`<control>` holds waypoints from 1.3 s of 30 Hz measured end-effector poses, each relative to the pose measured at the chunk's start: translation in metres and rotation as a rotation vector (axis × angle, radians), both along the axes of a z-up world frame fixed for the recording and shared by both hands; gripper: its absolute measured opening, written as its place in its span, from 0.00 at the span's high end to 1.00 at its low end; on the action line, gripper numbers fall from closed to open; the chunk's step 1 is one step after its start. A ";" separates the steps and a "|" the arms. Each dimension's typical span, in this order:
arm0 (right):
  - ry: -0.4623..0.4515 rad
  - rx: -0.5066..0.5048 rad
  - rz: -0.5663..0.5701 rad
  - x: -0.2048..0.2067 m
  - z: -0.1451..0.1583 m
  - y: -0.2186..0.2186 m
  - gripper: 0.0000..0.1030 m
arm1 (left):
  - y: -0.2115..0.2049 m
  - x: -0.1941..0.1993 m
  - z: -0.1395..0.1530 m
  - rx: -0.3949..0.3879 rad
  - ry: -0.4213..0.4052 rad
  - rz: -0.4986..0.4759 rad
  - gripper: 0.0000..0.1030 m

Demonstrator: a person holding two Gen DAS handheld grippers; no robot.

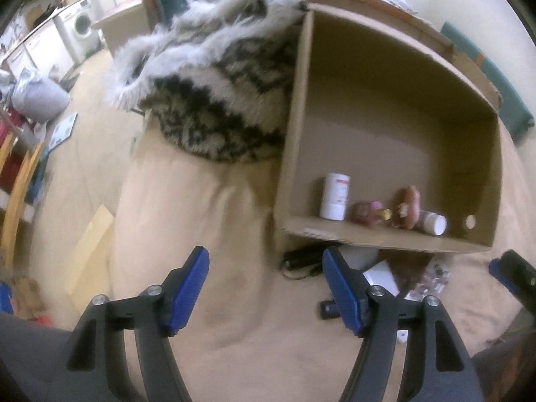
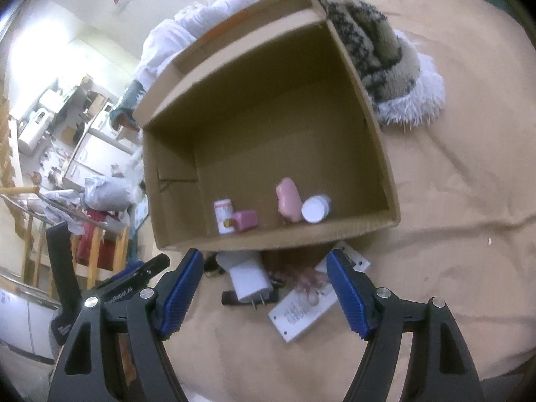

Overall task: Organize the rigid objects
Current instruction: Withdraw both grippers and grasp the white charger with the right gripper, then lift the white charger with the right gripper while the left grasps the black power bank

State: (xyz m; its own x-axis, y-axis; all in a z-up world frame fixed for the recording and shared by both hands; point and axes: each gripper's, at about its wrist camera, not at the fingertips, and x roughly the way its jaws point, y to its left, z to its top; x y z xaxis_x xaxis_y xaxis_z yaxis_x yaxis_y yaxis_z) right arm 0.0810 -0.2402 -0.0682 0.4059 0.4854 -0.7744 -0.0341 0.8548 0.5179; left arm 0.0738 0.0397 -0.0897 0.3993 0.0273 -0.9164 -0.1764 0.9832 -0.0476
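Both your claws, left claw [image 1: 266,289] and right claw [image 2: 264,291], gape wide and empty. At lower centre, the cardboard box [image 2: 365,100] hides part of the white charger [image 2: 248,278].

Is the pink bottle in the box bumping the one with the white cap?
Touching. In the right wrist view the pink bottle leans right against the white-capped bottle on the box floor, no gap between.

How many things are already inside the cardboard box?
4, all along the near wall of the cardboard box: a white tube, a pink bottle, a pink figure, and a white-capped jar. Smaller items could hide behind them.
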 end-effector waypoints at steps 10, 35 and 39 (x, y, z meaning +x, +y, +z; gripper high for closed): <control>0.131 0.021 0.189 0.007 -0.037 0.053 0.22 | 0.033 0.000 0.000 -0.072 0.021 0.152 0.34; 0.163 -0.376 0.403 0.018 -0.063 0.133 0.57 | 0.029 -0.003 0.002 -0.075 0.057 0.147 0.34; 0.126 -0.307 0.365 0.006 -0.034 0.107 0.57 | 0.021 -0.004 -0.003 -0.087 0.067 0.113 0.34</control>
State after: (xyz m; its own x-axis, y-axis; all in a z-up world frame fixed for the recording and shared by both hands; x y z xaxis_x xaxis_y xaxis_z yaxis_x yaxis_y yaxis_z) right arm 0.0865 -0.1329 -0.1019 0.1458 0.3201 -0.9361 -0.3132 0.9125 0.2632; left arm 0.0699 0.0607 -0.0930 0.3360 -0.0123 -0.9418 -0.2911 0.9496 -0.1162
